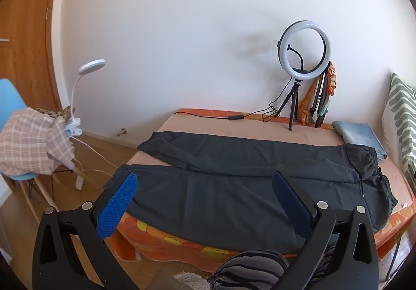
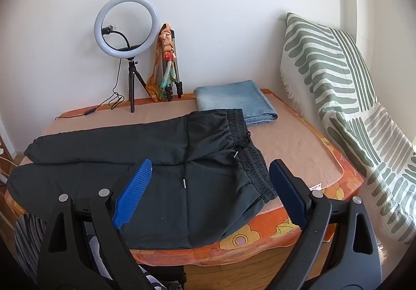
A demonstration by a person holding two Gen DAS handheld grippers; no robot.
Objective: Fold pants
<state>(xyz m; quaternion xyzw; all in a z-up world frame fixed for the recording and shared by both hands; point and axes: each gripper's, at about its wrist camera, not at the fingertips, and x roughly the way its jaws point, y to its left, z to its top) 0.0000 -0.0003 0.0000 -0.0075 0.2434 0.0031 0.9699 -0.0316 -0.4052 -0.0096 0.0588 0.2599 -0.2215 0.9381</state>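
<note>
White wall backs a table (image 2: 299, 139) where black pants (image 2: 161, 160) lie spread flat, waistband toward folded jeans (image 2: 234, 100). Left gripper (image 1: 205, 186) and right gripper (image 2: 210, 173) hang wide, apparently above the near edge, gripping nothing.

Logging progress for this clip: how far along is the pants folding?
Done: the black pants lie spread flat on the bed, legs apart; jeans sit folded behind them. In hand: nothing; the left gripper and right gripper hover with jaws open. Left: every fold.
</note>
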